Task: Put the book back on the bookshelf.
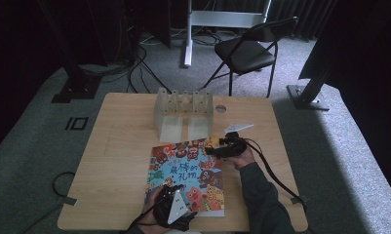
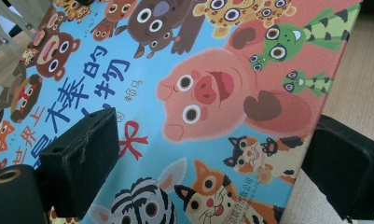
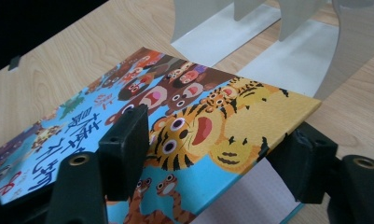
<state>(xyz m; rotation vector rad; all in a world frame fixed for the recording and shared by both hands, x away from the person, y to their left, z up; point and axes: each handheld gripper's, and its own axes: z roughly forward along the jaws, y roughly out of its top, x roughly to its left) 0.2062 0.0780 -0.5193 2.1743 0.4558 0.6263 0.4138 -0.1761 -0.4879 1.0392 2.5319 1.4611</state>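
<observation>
A picture book point(image 1: 188, 175) with a bright cover of cartoon animals lies flat near the front of the desk point(image 1: 120, 146), just in front of a pale slotted book rack point(image 1: 183, 109) that stands empty at the far side. The work in hand looks like opening the book or lifting it toward that rack, and it is at an early stage. The right hand-held gripper point(image 1: 217, 150) is at the book's far right corner; in the right gripper view its 2 jaws straddle that corner, 1 over the cover and 1 off the edge, partly open and not visibly pressing on it. There the cover point(image 3: 184, 130) is already raised a little, with a white page point(image 3: 250, 196) showing underneath, so the first lift seems begun but no firm grip is made. The left hand-held gripper point(image 1: 176, 195) hovers over the near edge of the book; in the left gripper view its jaws stand wide apart above the cover point(image 2: 212, 93), holding nothing. What remains, as I judge it, is closing on the cover or the book, then turning or carrying it; a white slip of paper point(image 1: 239, 127) lies untouched near the right gripper.
</observation>
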